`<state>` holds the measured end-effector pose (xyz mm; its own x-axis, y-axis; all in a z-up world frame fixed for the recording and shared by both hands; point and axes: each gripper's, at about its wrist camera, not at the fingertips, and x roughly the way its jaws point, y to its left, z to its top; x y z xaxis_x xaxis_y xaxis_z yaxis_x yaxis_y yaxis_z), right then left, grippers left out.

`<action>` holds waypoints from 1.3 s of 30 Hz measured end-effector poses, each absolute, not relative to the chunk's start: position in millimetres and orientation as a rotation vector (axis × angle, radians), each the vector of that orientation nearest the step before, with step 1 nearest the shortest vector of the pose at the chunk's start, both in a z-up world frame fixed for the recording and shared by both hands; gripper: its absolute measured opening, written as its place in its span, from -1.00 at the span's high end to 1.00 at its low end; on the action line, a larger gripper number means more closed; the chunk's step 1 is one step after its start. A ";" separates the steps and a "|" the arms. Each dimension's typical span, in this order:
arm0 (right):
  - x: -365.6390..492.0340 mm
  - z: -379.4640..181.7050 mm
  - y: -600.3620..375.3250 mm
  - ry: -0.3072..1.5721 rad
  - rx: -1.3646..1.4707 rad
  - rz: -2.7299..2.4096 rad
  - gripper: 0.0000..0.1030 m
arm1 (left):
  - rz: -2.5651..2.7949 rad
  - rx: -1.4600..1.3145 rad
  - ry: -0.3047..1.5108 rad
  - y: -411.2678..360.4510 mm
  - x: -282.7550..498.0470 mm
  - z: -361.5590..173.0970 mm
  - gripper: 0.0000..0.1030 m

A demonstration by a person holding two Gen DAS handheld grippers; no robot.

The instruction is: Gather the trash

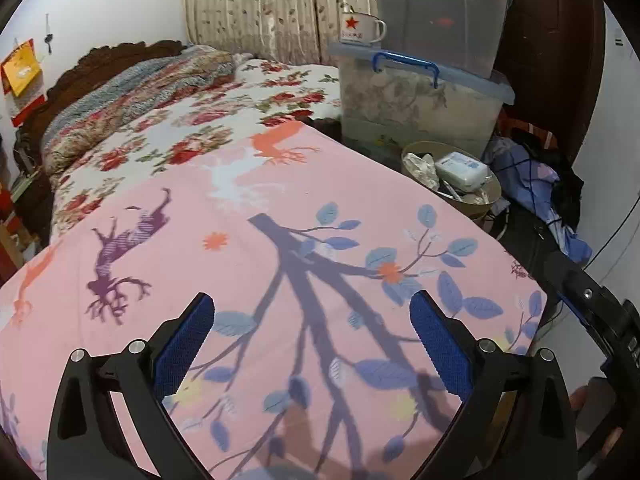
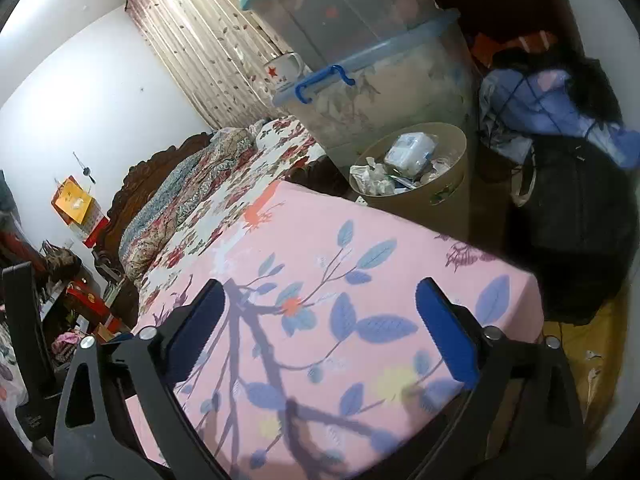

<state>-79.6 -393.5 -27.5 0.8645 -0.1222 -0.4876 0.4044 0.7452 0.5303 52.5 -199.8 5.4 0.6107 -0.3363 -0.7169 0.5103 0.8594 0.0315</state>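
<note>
Left gripper (image 1: 312, 312) spread wide, empty, above pink bedsheet (image 1: 240, 240). Right gripper (image 2: 320, 304) likewise apart, nothing between fingers. Trash bin (image 2: 436, 196) upright beside bed corner, mouth up, below stacked storage boxes (image 2: 380, 92). White packet (image 2: 412, 148) on top, long axis unclear; rest jumbled, unreadable.

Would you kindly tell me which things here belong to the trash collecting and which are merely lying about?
Belongs to the job:
trash bin
crumpled paper
plastic packet

Just lying about:
enamel mug
storage boxes
clothes pile
pink blanket
</note>
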 end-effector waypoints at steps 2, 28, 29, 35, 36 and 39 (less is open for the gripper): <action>-83.0 -22.4 -381.5 0.445 0.647 -0.294 -0.89 | -0.492 0.225 0.747 -189.9 45.4 10.8 -0.83; -90.4 1.1 -336.3 0.411 0.599 -0.260 -0.93 | -0.358 0.199 0.588 -148.8 15.6 42.6 -0.83; -90.5 1.3 -336.0 0.411 0.599 -0.258 -0.93 | -0.360 0.195 0.585 -147.6 15.5 43.7 -0.83; -90.9 0.4 -337.9 0.415 0.608 -0.258 -0.93 | -0.341 0.198 0.546 -146.2 9.7 51.3 -0.83; -90.9 0.5 -337.9 0.415 0.608 -0.258 -0.93 | -0.330 0.203 0.551 -146.4 9.1 51.3 -0.83; -90.4 -1.4 -339.2 0.417 0.614 -0.259 -0.93 | -0.315 0.219 0.553 -148.5 7.1 51.1 -0.83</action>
